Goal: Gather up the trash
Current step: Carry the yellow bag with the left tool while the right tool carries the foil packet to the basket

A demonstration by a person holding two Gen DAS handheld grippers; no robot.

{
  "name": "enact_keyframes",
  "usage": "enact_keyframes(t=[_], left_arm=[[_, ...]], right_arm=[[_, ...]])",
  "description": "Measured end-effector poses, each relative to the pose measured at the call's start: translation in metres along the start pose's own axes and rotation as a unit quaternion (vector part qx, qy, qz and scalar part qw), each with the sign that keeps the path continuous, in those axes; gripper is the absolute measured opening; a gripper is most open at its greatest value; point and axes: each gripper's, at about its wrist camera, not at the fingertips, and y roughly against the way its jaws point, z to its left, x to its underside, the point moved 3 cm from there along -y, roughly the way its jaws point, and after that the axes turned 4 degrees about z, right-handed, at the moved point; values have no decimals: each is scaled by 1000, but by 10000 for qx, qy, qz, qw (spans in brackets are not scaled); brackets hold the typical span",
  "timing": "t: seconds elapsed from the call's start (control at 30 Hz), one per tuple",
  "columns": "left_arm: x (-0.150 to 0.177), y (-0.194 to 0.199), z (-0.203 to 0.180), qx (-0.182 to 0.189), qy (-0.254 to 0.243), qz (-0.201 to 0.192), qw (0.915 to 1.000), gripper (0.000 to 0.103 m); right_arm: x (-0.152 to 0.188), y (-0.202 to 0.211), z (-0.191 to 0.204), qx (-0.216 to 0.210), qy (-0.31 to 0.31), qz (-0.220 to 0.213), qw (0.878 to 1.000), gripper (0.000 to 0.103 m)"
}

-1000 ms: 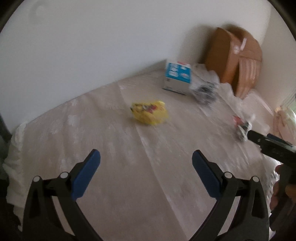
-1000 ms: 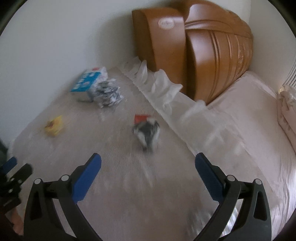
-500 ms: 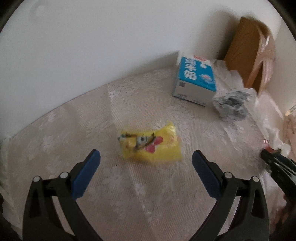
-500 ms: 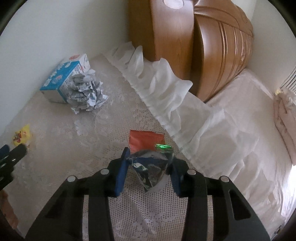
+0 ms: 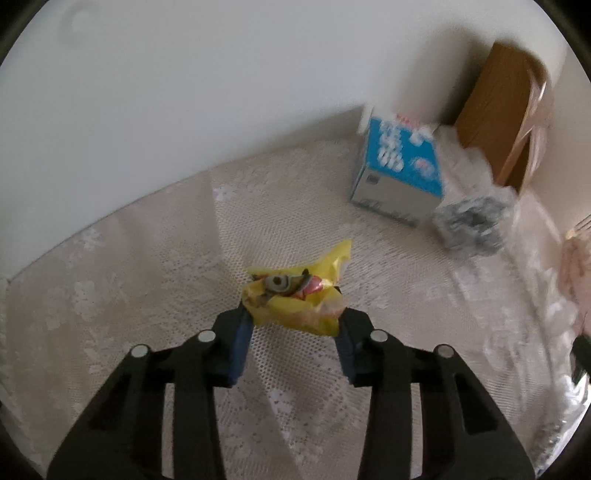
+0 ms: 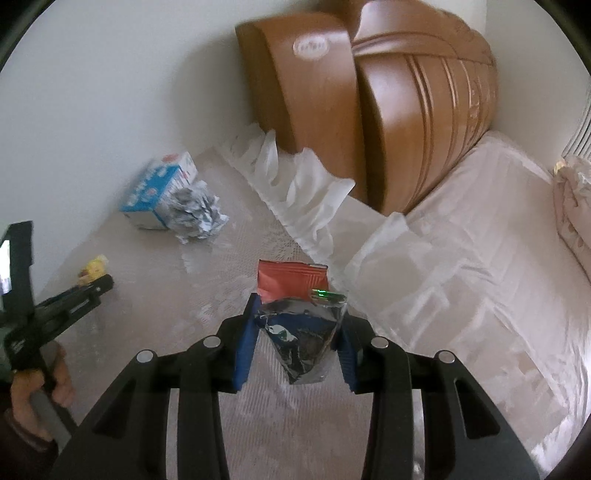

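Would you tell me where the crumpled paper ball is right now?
In the right wrist view the paper ball lies on the lace cover at upper left, against the blue carton near the wall.

a plain white wall point(image 5: 221, 92) runs behind the bed and meets a second wall point(image 6: 517, 22) in the corner. the bed is covered by a cream lace spread point(image 5: 147, 295) with a flower pattern, edged by a sheer white ruffle point(image 6: 306, 192). beside it lies a pale pink satin sheet point(image 6: 461, 240). a curved brown wooden headboard point(image 6: 406, 110) in 2 sections stands in the corner. soft daylight comes from the right.
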Motion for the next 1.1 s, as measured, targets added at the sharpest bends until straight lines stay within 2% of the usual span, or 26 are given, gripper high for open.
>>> enact_keyframes(t=[0.17, 0.37, 0.47, 0.6, 0.7, 0.77, 0.93, 1.1], left_arm=[[11, 54, -2, 133, -426, -513, 9977, 38], [52, 136, -18, 331, -780, -938, 9920, 38], [81, 164, -40, 431, -1043, -917, 9894, 38], [139, 194, -75, 532, -1581, -781, 9829, 38], [176, 204, -105, 933, -1841, -533, 9770, 38], [202, 211, -130, 1210, -2132, -368, 9688, 38], [252, 224, -194, 1641, -3066, -252, 9372, 38], [288, 234, -257, 2037, -3767, -75, 9036, 38]], right_arm=[[19, 37, -7, -156, -61, -164, 9997, 39], [65, 85, -22, -277, -136, -223, 9993, 39], [97, 107, -38, -258, -268, -208, 9991, 40], [143, 138, -72, -28, -543, -266, 9982, 40], [180, 161, -112, 230, -909, -270, 9952, 40], [197, 172, -134, 464, -1087, -255, 9927, 41], [248, 196, -204, 1141, -1809, -165, 9767, 42], [290, 212, -254, 1415, -2540, -67, 9568, 42]])
